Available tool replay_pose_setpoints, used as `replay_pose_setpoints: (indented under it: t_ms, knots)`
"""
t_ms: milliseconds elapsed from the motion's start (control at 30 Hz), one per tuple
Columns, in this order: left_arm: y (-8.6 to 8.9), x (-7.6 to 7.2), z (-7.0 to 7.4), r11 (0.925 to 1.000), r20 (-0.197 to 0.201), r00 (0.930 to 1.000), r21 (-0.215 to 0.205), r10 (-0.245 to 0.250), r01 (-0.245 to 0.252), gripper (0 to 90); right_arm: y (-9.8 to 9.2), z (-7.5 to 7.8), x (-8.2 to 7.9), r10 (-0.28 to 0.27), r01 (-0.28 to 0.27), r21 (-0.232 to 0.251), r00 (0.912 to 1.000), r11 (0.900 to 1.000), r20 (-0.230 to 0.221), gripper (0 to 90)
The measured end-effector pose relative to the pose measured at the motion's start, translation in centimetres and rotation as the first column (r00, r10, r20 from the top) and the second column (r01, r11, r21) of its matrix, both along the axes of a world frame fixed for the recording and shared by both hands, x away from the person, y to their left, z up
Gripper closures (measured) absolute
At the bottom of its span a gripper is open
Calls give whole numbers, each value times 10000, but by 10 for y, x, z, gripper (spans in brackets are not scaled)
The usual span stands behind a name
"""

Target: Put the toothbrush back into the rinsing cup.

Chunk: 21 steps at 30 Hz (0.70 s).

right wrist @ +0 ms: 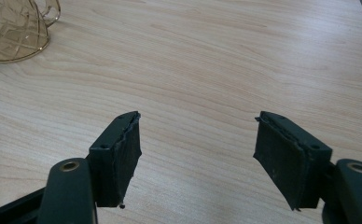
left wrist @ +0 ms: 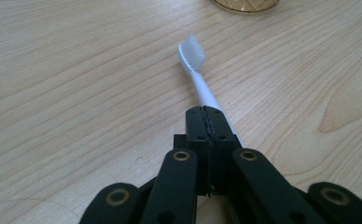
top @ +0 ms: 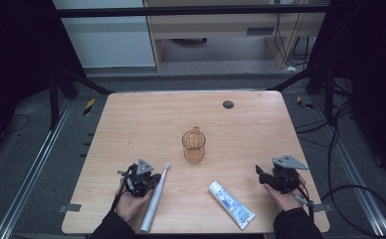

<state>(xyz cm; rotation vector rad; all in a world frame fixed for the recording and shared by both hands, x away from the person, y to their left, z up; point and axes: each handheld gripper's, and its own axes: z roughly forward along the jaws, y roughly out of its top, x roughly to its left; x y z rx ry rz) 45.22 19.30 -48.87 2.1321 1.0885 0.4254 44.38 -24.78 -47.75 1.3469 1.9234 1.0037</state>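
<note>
**Left tongs pressed together over the toothbrush, nothing pinched**

My left tongs (left wrist: pixel 206 122) are pressed together, pads meeting with nothing between them. The white toothbrush (left wrist: pixel 202 86) lies flat on the table (left wrist: pixel 76 84) just beneath and slightly to the right of their tips, bristles pointing away. If I push down like this, I judge the handle will roll or skid sideways rather than get caught; I'd need to spread first. My right tongs (right wrist: pixel 198 144) are spread wide over bare wood, holding nothing. The toothpaste tube (top: pixel 232 204) lies between both hands. Farther ahead stands the amber glass mug (top: pixel 194 145); a skidding brush could knock it.
</note>
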Motion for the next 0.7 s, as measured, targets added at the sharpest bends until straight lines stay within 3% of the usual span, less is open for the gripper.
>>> replay_pose_setpoints:
  t_ms: [300, 533, 700]
  knots:
    - [0, -1, 2, 9999, 38, 9999, -46, -121, 121, 896, 0, 1, -1, -21, 21, 63, 10000, 10000, -5, 310]
    - [15, -7, 25, 9986, 620, 9980, -527, 117, -84, 862, -3, 2, -1, -115, 115, 100, 9999, 9999, 15, 308]
    - [26, -10, 37, 9970, 694, 9974, -769, 187, -133, 788, -5, 2, -1, -193, 193, 89, 9998, 9998, 66, 304]
